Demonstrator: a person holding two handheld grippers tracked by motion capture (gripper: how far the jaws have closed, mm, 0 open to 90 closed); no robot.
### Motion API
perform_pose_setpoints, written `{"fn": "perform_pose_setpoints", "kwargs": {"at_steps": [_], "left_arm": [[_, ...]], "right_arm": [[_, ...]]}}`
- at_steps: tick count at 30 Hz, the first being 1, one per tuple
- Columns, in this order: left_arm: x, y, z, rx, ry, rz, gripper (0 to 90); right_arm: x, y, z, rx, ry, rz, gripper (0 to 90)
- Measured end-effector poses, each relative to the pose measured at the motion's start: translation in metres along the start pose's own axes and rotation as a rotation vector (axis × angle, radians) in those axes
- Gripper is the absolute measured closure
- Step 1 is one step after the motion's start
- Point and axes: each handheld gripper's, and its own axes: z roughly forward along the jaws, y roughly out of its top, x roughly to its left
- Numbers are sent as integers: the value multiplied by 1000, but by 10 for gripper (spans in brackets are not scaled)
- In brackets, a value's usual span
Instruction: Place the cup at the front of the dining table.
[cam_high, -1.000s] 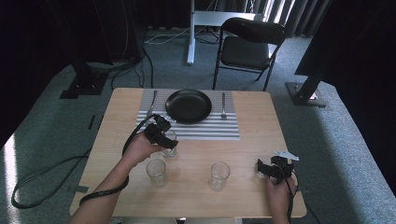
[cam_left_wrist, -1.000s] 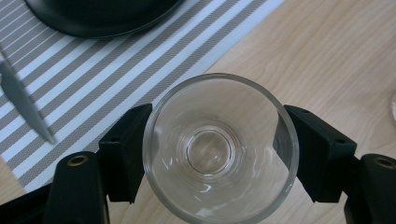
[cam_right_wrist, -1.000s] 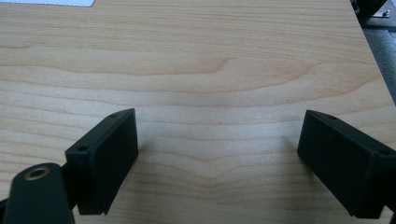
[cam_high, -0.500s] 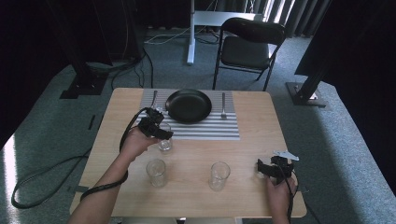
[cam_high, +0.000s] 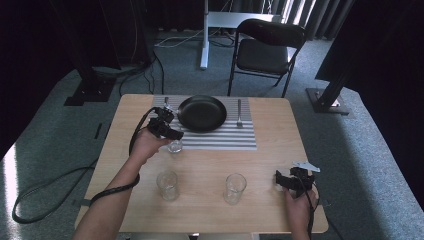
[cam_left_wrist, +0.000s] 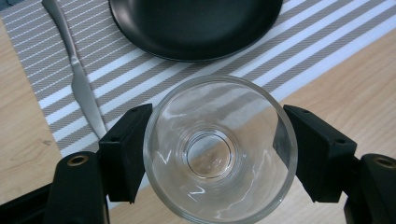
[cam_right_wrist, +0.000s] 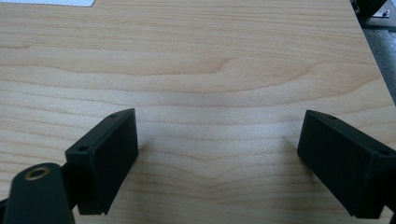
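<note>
Clear glass tumbler (cam_left_wrist: 219, 149): gripped upright between the left gripper (cam_high: 172, 136) fingers (cam_left_wrist: 125, 156), at the striped placemat (cam_high: 220, 139) edge near the black plate (cam_high: 202, 113).
Reason for hold: side grip keeps the mouth up.
Right gripper (cam_right_wrist: 219, 158): fingers wide apart, empty, resting over the wooden surface (cam_high: 260, 165).
Hidden: whether the tumbler base touches the surface; I cannot tell.

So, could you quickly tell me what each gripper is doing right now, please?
Left gripper: shut on the glass.
Right gripper: open, holding nothing, over the table.
</note>
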Motion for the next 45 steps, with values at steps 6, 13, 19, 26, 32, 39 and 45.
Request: {"fn": "perform_pose_setpoints", "kwargs": {"at_steps": [6, 13, 19, 26, 32, 39, 45], "left_arm": [[11, 7, 4, 0, -4, -28, 289], [20, 20, 9, 17, 6, -24, 289], [28, 26, 13, 16, 13, -36, 289], [34, 32, 21, 21, 24, -58, 289], [40, 37, 24, 16, 16, -78, 289], [50, 40, 30, 34, 21, -88, 289], [50, 44, 37, 44, 28, -83, 289]], "right_arm": [[0, 0, 0, 0, 0, 1, 117], [0, 0, 0, 0, 0, 1, 118], [0, 0, 0, 0, 0, 1, 117], [0, 0, 0, 0, 0, 1, 118], [0, 0, 0, 0, -1, 0, 118], [0, 0, 1, -1, -1, 1, 119], [0, 0, 0, -1, -1, 1, 118]]}}
